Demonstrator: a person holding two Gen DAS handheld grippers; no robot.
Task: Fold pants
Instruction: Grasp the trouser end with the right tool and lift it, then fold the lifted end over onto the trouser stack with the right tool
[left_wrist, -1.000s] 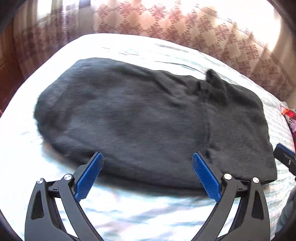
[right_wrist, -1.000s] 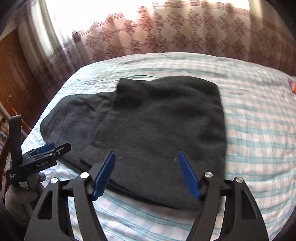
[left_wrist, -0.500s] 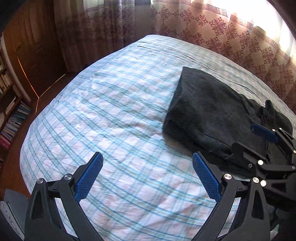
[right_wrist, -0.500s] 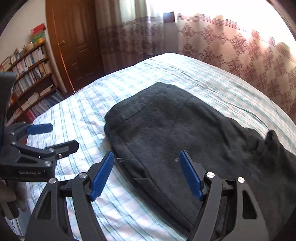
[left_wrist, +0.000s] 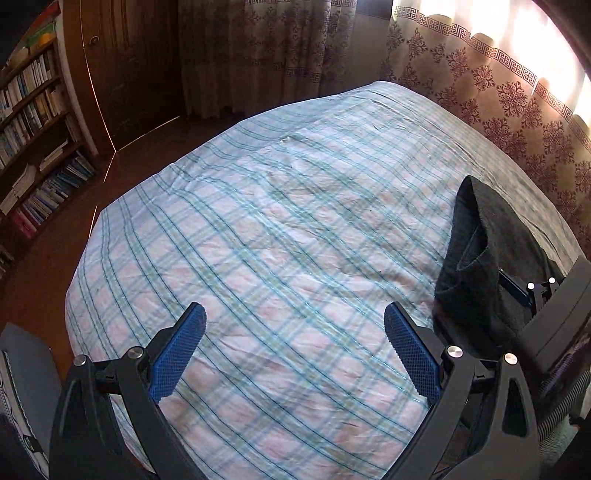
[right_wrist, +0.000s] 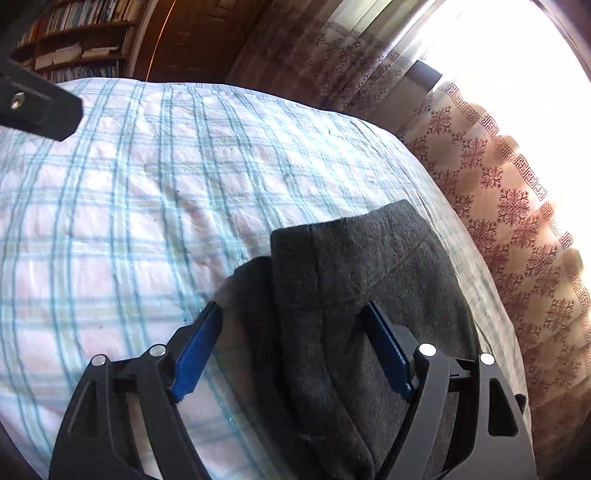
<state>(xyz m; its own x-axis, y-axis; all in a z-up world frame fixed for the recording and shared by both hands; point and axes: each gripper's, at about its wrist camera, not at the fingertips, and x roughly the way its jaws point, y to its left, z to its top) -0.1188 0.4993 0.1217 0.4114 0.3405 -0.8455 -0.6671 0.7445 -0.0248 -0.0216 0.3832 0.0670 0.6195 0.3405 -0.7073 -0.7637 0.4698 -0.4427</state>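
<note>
1. The right gripper (right_wrist: 291, 350), black-framed with blue ribbed pads, is held wide apart, its jaws straddling the dark grey fleece pants (right_wrist: 354, 280); no cloth is pinched.
2. The folded pants are seen between and just ahead of those pads, on the pale blue-and-pink checked bedsheet (right_wrist: 147, 192), probably so a fold edge can be taken.
3. The left gripper (left_wrist: 291, 350) is likewise spread wide over bare sheet, holding nothing; the pants lie well to its right, beside the other tool.
</note>
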